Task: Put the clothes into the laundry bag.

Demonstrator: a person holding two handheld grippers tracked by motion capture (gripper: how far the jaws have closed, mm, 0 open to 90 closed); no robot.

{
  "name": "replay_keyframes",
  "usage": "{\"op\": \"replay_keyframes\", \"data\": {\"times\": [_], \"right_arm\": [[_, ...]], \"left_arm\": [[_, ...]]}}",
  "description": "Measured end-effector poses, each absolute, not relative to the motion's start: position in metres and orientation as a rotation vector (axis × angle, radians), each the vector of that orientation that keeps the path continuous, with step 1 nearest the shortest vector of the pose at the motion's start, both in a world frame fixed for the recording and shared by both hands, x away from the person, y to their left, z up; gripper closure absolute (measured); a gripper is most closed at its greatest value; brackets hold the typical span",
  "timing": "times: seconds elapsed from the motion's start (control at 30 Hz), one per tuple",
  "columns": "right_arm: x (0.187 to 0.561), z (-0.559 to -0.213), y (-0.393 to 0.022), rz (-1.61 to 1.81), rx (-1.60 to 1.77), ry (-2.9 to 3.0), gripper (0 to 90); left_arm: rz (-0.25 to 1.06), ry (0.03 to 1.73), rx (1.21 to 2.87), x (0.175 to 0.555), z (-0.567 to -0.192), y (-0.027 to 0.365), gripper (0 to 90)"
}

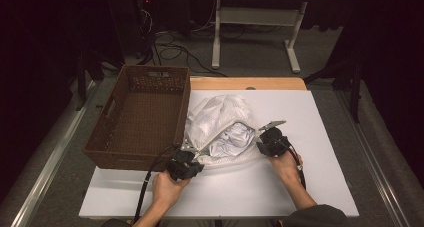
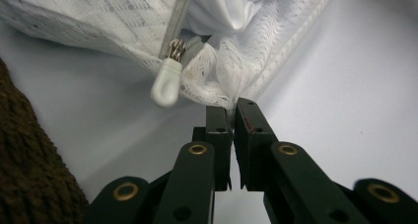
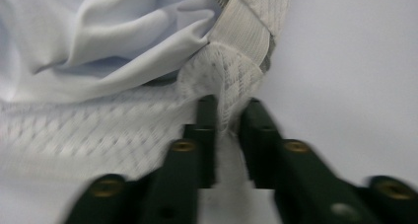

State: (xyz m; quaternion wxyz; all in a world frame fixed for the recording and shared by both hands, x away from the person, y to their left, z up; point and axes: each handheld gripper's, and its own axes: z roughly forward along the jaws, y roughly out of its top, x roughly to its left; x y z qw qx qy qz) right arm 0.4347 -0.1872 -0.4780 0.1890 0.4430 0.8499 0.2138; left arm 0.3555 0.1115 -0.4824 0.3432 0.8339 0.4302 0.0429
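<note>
Each hand carries a black gripper. The left gripper (image 1: 186, 163) is a chunky black block with a thick black cable looping off its back. The right gripper (image 1: 272, 141) is black too, topped by a grey three-cornered plate, its cable trailing along the forearm. Up close, the jaws are flat black bars on dark linkage arms, pinned with brass-ringed rivets and small black screws; one left jaw has a red smear. A dark sleeve (image 1: 315, 216) covers the right arm.
</note>
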Motion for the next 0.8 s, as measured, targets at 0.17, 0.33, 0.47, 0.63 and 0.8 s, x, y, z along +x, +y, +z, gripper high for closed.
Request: {"op": "replay_keyframes", "data": {"times": [0.17, 0.33, 0.47, 0.63, 0.8], "right_arm": [[0.418, -0.472, -0.195, 0.594, 1.189, 2.413, 89.9], [0.388, -0.473, -0.218, 0.573, 1.179, 2.414, 89.7], [0.372, -0.479, -0.228, 0.597, 1.189, 2.437, 86.4], [0.368, -0.461, -0.215, 0.645, 1.115, 2.408, 73.0], [0.373, -0.440, -0.192, 0.656, 1.018, 2.377, 60.8]], "left_arm": [[0.121, 1.117, 2.166, 0.356, -0.480, 0.114, 85.1], [0.124, 1.116, 2.173, 0.355, -0.481, 0.112, 85.5], [0.170, 1.097, 2.222, 0.353, -0.483, 0.106, 85.4], [0.200, 1.081, 2.230, 0.350, -0.480, 0.103, 85.7], [0.194, 1.082, 2.230, 0.351, -0.481, 0.104, 86.0]]}}
